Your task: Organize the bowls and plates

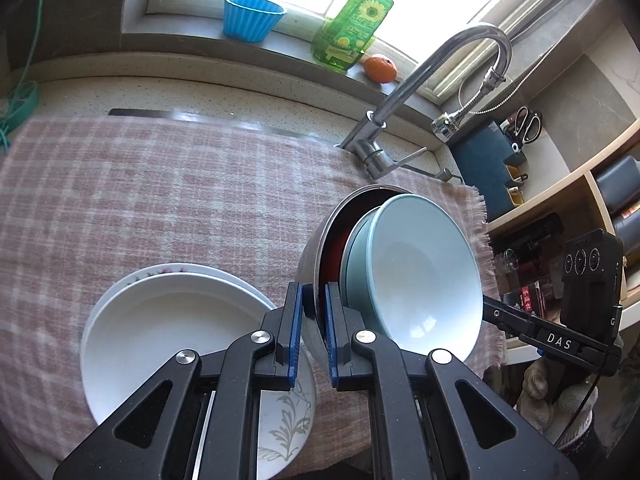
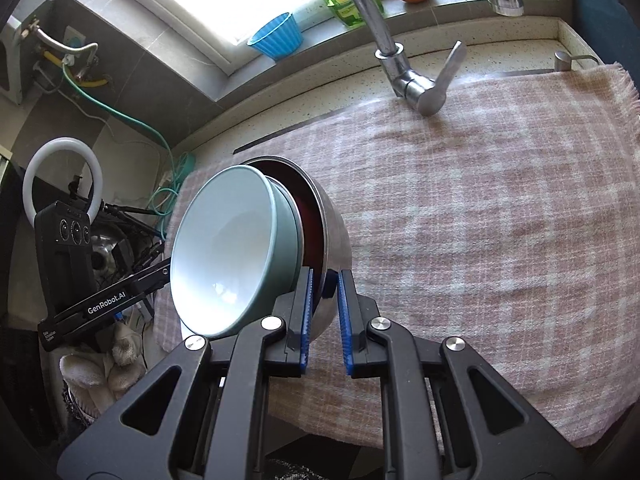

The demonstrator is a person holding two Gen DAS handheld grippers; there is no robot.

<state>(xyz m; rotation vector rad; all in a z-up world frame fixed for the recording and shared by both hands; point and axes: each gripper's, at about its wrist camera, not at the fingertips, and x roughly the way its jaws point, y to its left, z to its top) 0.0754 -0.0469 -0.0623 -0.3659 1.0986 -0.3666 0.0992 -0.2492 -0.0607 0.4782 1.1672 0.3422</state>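
A nested stack of bowls is held tilted above the checked cloth: a steel bowl (image 1: 310, 258) outermost, a dark red one inside it, then pale blue bowls (image 1: 424, 272). My left gripper (image 1: 313, 308) is shut on the steel bowl's rim. My right gripper (image 2: 325, 296) is shut on the opposite rim of the same steel bowl (image 2: 334, 232), with the pale blue bowl (image 2: 224, 248) to its left. A stack of white plates (image 1: 168, 328) lies on the cloth at the lower left of the left wrist view.
A pink checked cloth (image 1: 160, 184) covers the counter. A chrome tap (image 1: 432, 80) stands behind it. On the sill are a blue cup (image 1: 250, 18), a green bottle (image 1: 352, 28) and an orange (image 1: 380, 69). Shelves (image 1: 560, 184) stand at right.
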